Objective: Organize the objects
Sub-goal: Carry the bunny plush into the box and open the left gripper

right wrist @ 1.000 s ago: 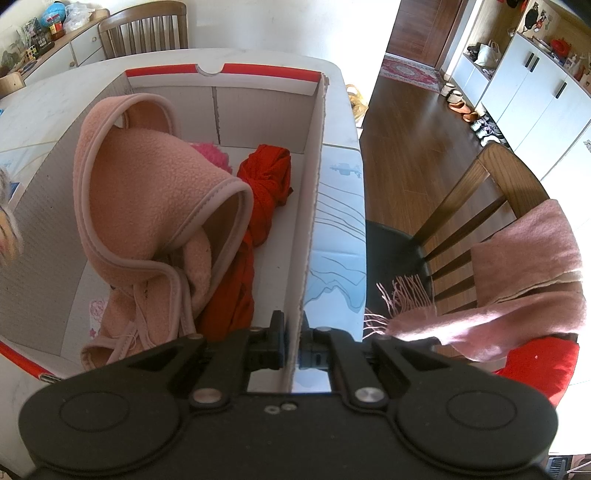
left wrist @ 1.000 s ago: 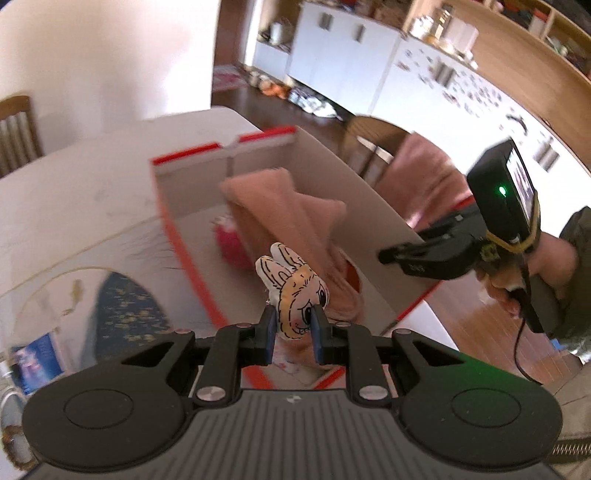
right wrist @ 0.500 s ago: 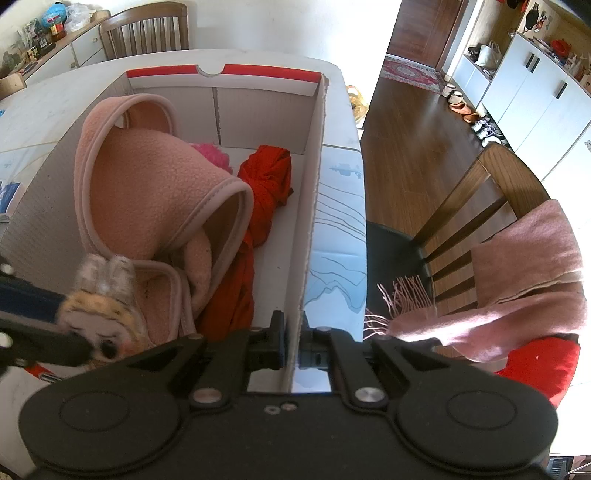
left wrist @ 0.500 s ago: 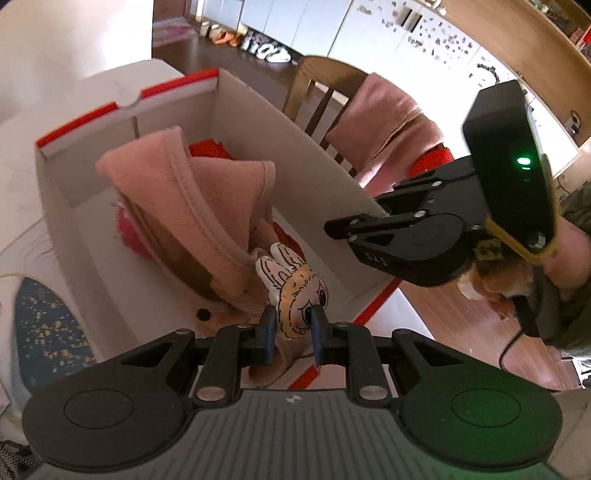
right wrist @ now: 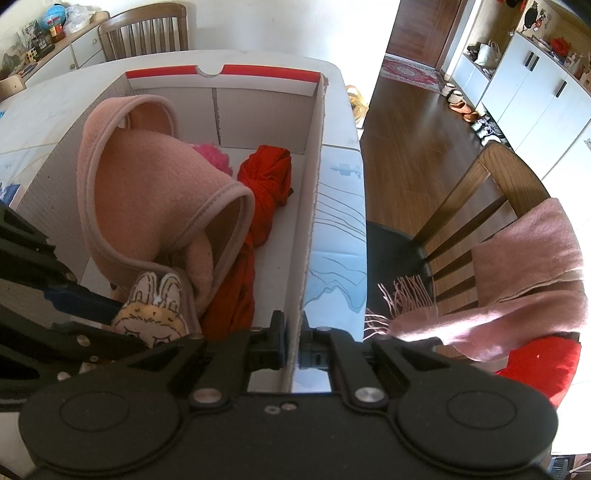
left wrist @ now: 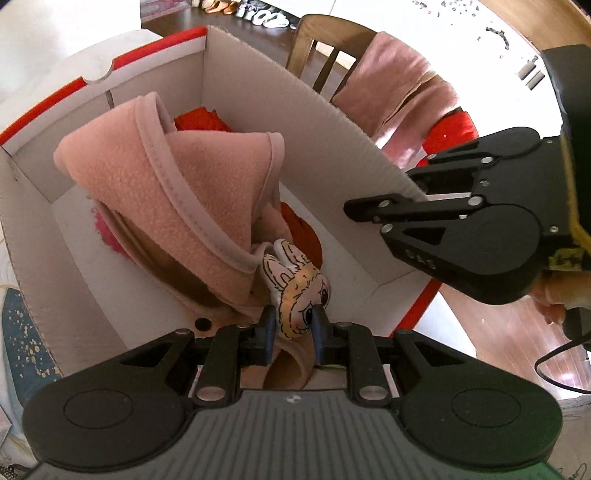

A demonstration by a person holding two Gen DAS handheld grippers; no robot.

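Note:
My left gripper [left wrist: 291, 326] is shut on a small plush doll [left wrist: 301, 295] with rabbit ears and yellow hair, and holds it low inside the white cardboard box [left wrist: 255, 85], against a pink fleece garment [left wrist: 184, 192]. The doll also shows in the right wrist view [right wrist: 151, 314], with the left gripper's fingers [right wrist: 74, 299] beside it. My right gripper [right wrist: 291, 332] is shut on the box's right wall [right wrist: 314, 192]; it also shows in the left wrist view [left wrist: 402, 206]. A red cloth [right wrist: 258, 206] and a bright pink item [right wrist: 214, 153] lie in the box.
The box stands on a white table [right wrist: 48, 99]. A wooden chair [right wrist: 480, 206] with a pink scarf [right wrist: 517, 266] and a red cushion [right wrist: 539, 362] stands to the right of the table. Another chair [right wrist: 144, 33] is at the far side.
My left gripper has carried the doll over the box's near edge and down into it, close to the pink garment. My right gripper has stayed clamped on the box wall.

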